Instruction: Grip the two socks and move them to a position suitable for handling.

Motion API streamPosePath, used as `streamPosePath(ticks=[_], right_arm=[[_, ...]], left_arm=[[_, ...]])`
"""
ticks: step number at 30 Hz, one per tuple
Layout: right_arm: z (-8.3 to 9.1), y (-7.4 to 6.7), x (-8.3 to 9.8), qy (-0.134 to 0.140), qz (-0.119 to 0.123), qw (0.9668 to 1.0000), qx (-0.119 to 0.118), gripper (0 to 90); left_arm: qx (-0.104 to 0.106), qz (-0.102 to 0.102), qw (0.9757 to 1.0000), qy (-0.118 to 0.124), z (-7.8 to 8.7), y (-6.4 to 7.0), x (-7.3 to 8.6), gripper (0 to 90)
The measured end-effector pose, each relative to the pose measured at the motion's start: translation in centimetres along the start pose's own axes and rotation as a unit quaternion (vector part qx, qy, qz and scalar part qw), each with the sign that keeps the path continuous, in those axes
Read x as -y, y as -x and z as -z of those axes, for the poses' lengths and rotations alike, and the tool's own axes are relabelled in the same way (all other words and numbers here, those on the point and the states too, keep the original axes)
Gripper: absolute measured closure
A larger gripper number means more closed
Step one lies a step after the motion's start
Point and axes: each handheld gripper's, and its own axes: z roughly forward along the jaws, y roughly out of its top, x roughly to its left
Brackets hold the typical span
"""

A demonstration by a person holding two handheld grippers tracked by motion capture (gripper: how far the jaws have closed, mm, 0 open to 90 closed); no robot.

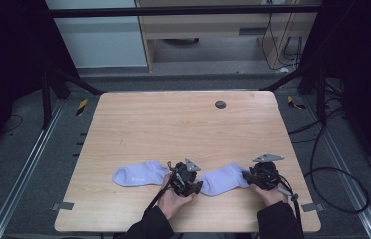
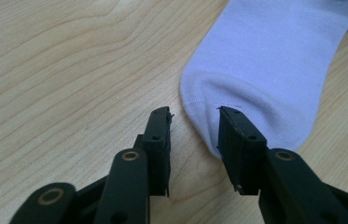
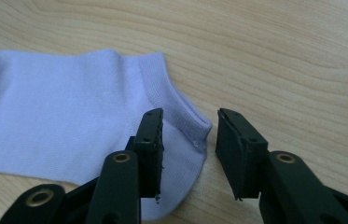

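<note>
Two lavender socks lie flat near the table's front edge. The left sock lies by itself, left of my left gripper. The right sock stretches between both grippers. In the left gripper view, my left gripper stands open at the toe end of the sock, with one jaw over the toe's edge. In the right gripper view, my right gripper is open astride the ribbed cuff of the sock. My right gripper sits at the sock's right end in the high view.
The wooden table has a small grey round insert near its far edge. Grey tape tabs mark the front corners. Cables lie on the floor to the right.
</note>
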Motion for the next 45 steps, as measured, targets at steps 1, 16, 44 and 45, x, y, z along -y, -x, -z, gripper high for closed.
streamPosePath(ticks=[1, 16, 44, 45], right_arm=[[-0.1, 0.0, 0.0, -0.003, 0.002, 1.0, 0.002, 65.7], [0.1, -0.5, -0.1, -0.01, -0.007, 0.9996, -0.025, 86.2], [2.6, -9.2, -1.6, 0.042, 0.009, 0.9935, -0.106, 86.3], [2.6, -9.2, -1.6, 0.042, 0.009, 0.9935, -0.106, 86.3]], left_arm=[[-0.002, 0.0, 1.0, 0.001, -0.1, 0.0, 0.0, 65.7], [-0.004, 0.011, 0.9999, -0.006, -0.1, 0.3, -0.4, 88.6], [0.009, 0.015, 0.9998, 0.011, 7.5, -4.5, 4.3, 88.9], [0.007, 0.016, 0.9998, 0.011, 7.6, -4.6, 4.5, 88.9]])
